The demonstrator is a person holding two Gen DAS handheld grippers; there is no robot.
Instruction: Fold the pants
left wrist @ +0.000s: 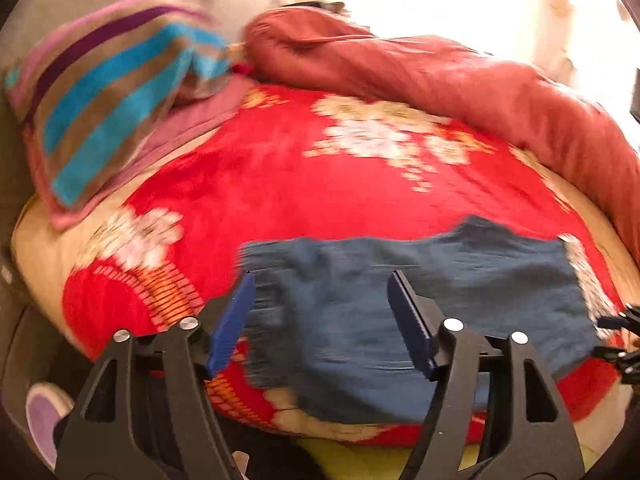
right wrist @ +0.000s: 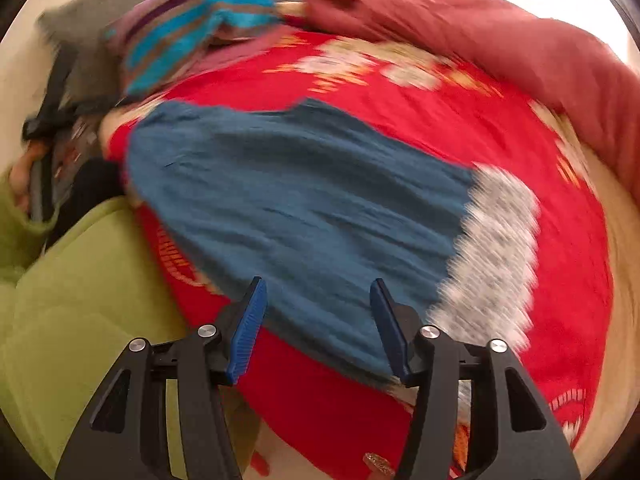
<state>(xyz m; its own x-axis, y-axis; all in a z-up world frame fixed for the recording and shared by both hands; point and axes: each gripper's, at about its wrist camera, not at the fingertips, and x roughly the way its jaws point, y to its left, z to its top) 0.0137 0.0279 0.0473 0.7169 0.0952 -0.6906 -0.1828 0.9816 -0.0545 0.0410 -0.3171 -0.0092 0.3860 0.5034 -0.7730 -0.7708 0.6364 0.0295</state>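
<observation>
**Pants spread on the bed, both grippers open above them**

Pants (left wrist: pixel 420 320) lay flat in the left wrist view, a blue, finely crinkled cloth spread near the front edge of the bed, on the red flowered blanket (left wrist: pixel 280 184). The left gripper (left wrist: pixel 322 312) hung over their left end with its jaws apart and nothing pinched; whether the blue pads brushed the cloth, the motion blur left unclear. A striped pillow (left wrist: pixel 112 96) sat toward the far left corner of the bed, and a rust-red quilt (left wrist: pixel 460 80) was heaped along the far edge and down the right side. The tips of the other gripper peeked in at the right margin.

From the right wrist view, the pants (right wrist: pixel 300 200) ran across the bed from the left edge toward the middle, ending in a pale grey band (right wrist: pixel 492 248), probably the waistband, though the blur made that a guess. The right gripper (right wrist: pixel 318 320) stood open over the near hem of the cloth, gripping nothing. A green-clad sleeve (right wrist: pixel 80 280) filled the lower left.

The cloth looked light, thin and limp, so it would likely sag and drag over the plush blanket instead of keeping its shape. A pinch at each end of one edge, the grey band for one gripper and the opposite blue corner for the other, would probably let the fold go over evenly. A grip in the middle of the fabric would likely bunch it, or catch the blanket beneath.
</observation>
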